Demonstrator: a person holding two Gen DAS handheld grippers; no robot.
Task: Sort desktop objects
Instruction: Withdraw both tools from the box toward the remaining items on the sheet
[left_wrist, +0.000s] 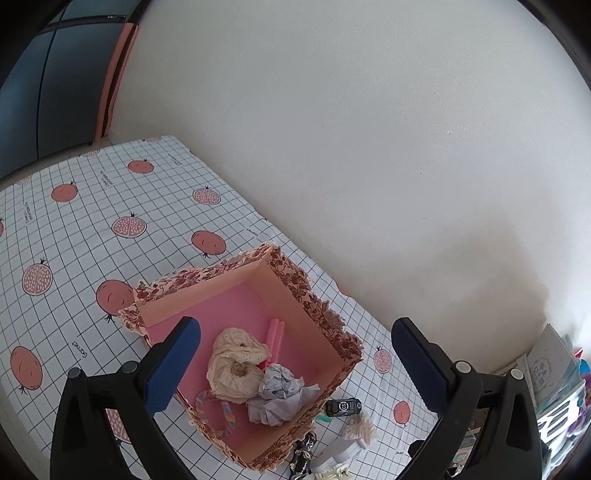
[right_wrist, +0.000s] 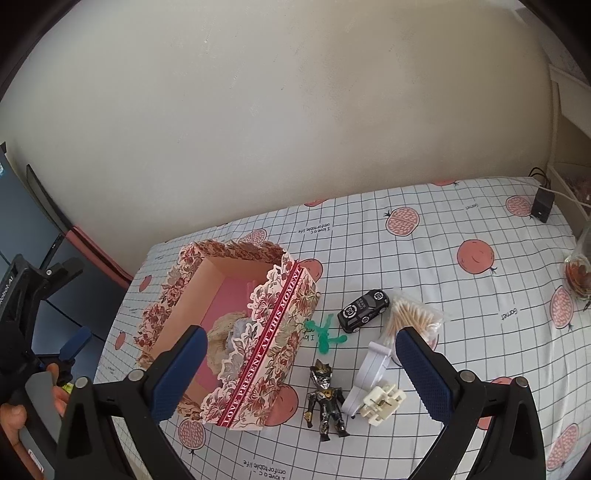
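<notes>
In the left wrist view, box (left_wrist: 258, 354) interior with tissue (left_wrist: 277, 398), right view toy car (right_wrist: 364, 310), both tools (left_wrist: 295, 354) (right_wrist: 301, 363) wide open

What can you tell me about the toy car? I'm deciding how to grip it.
The toy car is small, glossy black, seemingly plastic, with white round markings on its roof and hood. It sits upright on the checked tablecloth, right of the flowered box, between a green figure and a bag of cotton swabs. Neither gripper touches it.

box (right_wrist: 258, 343): 1 | toy car (right_wrist: 364, 309) beside box: 1 | figures beside box: 2, dark (right_wrist: 327, 400) and green (right_wrist: 325, 334) | cotton swab bag (right_wrist: 413, 317): 1
</notes>
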